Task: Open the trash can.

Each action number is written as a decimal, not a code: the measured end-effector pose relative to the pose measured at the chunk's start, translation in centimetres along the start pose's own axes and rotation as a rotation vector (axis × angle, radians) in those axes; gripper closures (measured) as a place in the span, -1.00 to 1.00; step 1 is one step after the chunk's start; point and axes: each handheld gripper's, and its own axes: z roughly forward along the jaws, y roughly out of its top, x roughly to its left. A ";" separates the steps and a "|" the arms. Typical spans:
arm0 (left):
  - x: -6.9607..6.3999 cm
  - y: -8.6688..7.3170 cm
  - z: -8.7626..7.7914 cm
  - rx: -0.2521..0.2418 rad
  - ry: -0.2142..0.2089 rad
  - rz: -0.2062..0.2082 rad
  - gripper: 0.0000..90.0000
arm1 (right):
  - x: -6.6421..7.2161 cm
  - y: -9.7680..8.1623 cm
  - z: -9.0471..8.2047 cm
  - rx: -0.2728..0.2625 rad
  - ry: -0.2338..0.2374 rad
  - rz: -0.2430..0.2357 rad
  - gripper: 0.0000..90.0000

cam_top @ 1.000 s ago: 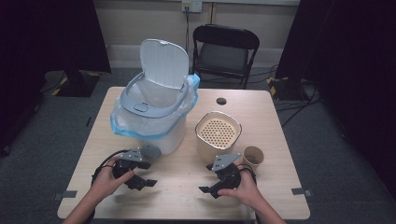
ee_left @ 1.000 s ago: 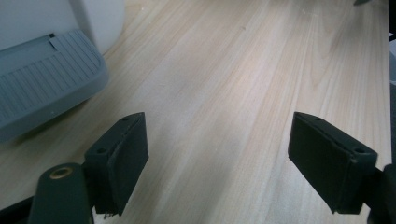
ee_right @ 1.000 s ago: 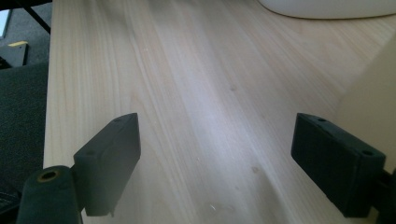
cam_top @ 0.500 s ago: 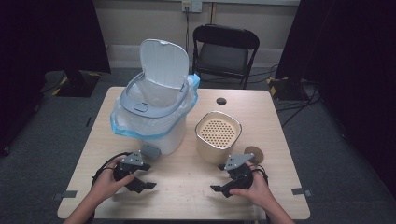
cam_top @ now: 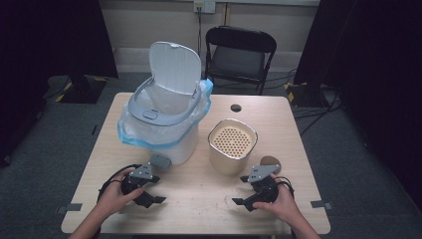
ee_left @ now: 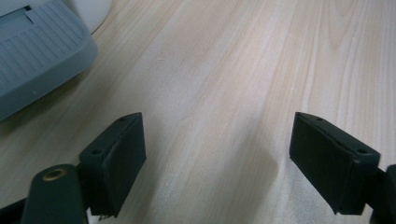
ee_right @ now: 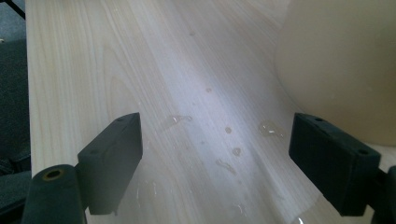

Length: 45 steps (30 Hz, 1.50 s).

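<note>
Near the table's [cam_top: 199, 214] front edge, both claws are held low with jaws spread wide and nothing between them. Bare wood is seen between the left gripper [cam_top: 149, 191] and the right gripper [cam_top: 247, 191], which are well apart. Just beyond the left gripper, the bin's grey pedal [ee_left: 37, 56] is found, with the white bin [cam_top: 166, 124] behind it. Ahead of the right gripper the beige canister [cam_top: 231, 144] stands near, and small water drops [ee_right: 233, 151] lie on the wood between its jaws. A brown cup [cam_top: 271, 163] sits just beside that gripper, toward the right edge.
</note>
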 end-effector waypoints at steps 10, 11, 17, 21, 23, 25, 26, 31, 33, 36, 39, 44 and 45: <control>-0.2 -0.7 0.1 -0.039 0.000 0.062 -0.67 | -0.1 -0.9 -0.9 0.005 -0.002 0.003 -0.58; -0.2 -0.8 0.1 -0.042 -0.001 0.060 -0.67 | -0.1 -1.0 -0.9 0.005 -0.002 0.004 -0.58; -0.3 -1.0 0.1 -0.049 0.000 0.087 -0.69 | 0.1 -1.2 -1.2 0.004 0.002 0.009 -0.61; -0.5 -1.2 0.2 -0.057 0.005 0.101 -0.73 | 0.2 -1.4 -1.5 -0.002 0.011 0.016 -0.62; -0.5 -1.3 0.3 -0.067 -0.001 0.107 -0.77 | 0.3 -1.5 -1.6 -0.001 0.014 0.021 -0.61; -0.6 -1.3 0.4 -0.062 -0.002 0.123 -0.82 | 0.4 -1.7 -1.7 0.002 0.017 0.022 -0.62; -0.6 -1.3 0.4 -0.061 0.001 0.129 -0.83 | 0.5 -1.7 -1.8 0.005 0.016 0.018 -0.62; -0.7 -1.3 0.4 -0.044 0.004 0.145 -0.86 | 0.6 -1.9 -2.2 0.004 0.019 0.013 -0.61; -0.7 -1.3 0.4 -0.044 0.001 0.144 -0.86 | 0.7 -2.0 -2.5 0.004 0.018 0.016 -0.61; -0.8 -1.3 0.4 -0.044 0.005 0.144 -0.86 | 0.7 -2.2 -2.7 0.005 0.015 0.020 -0.62; -0.8 -1.3 0.4 -0.045 0.005 0.144 -0.86 | 0.7 -2.6 -3.0 0.010 0.011 0.024 -0.61; -0.8 -1.3 0.4 -0.045 0.003 0.144 -0.86 | 0.6 -3.2 -3.7 0.012 -0.007 0.033 -0.61; -0.8 -1.3 0.4 -0.044 0.003 0.144 -0.86 | 0.6 -3.3 -3.9 0.015 -0.014 0.034 -0.62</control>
